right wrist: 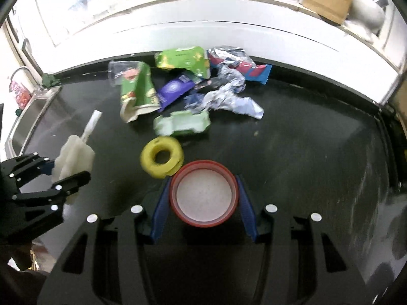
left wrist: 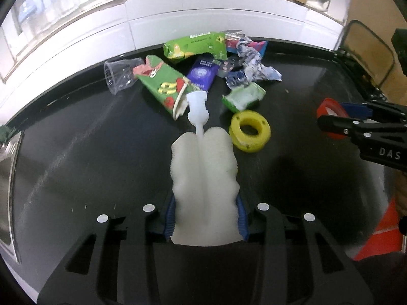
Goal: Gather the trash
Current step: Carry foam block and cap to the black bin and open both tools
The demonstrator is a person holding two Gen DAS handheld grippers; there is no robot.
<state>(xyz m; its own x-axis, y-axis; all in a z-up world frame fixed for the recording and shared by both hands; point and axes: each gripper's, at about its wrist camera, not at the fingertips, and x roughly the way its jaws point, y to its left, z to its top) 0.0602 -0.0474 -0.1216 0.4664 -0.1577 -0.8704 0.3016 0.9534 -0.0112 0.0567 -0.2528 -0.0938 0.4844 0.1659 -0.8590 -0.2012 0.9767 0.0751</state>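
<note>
Gripping a white sponge brush between its blue pads, the left tool holds the foam head clamped, with the white plastic handle pointing forward over the black worktop. The lower end of the foam is cut off by the tool body. The right tool is clamped on a red-rimmed round lid; whether the lid rests on the worktop cannot be told.

Trash lies in a loose pile toward the rear of the worktop:
- a yellow tape roll, nearest, just beside the lid;
- a pale green flattened carton;
- a green snack tube, crushed, its mouth open;
- a purple wrapper, partly covered by a green packet;
- a crumpled blue-white wrapper;
- a clear plastic cup lying on its side, partly hidden behind the tube.

Print on all packaging is too blurred to read. A steel sink adjoins the worktop at the left; a white wall panel runs behind it.
</note>
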